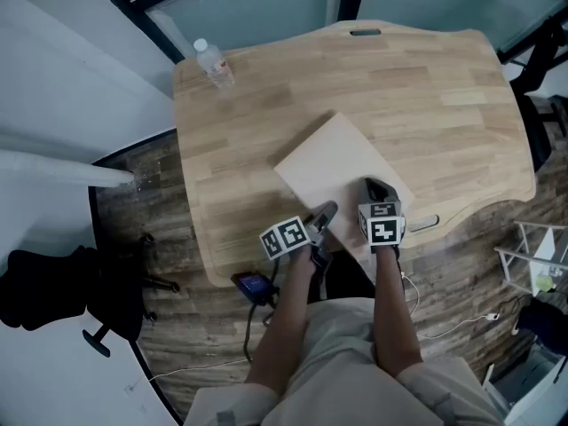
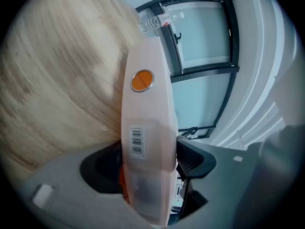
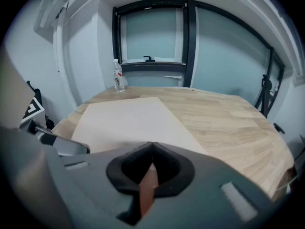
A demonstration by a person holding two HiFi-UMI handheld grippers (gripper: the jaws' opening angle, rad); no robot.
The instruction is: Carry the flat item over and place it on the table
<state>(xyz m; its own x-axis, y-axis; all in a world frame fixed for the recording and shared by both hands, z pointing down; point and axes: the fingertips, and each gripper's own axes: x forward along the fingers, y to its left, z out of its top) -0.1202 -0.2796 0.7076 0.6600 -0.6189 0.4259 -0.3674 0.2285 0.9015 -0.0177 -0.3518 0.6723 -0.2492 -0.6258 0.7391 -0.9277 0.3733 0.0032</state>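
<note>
Low in the head view's centre, the person wears a pale beige short-sleeved shirt [image 1: 337, 353]. The grey plastic left tool [image 1: 325, 213] and grey plastic right tool [image 1: 376, 189] have black rubbery pads [image 3: 125, 168]. Each tool carries a white cube with black square markers [image 1: 284, 237].

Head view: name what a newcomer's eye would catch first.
The pale flat board on the wooden table near its front edge, with the left gripper and right gripper both clamped on its near edge. A lone water bottle stands at the table's far left corner.
</note>
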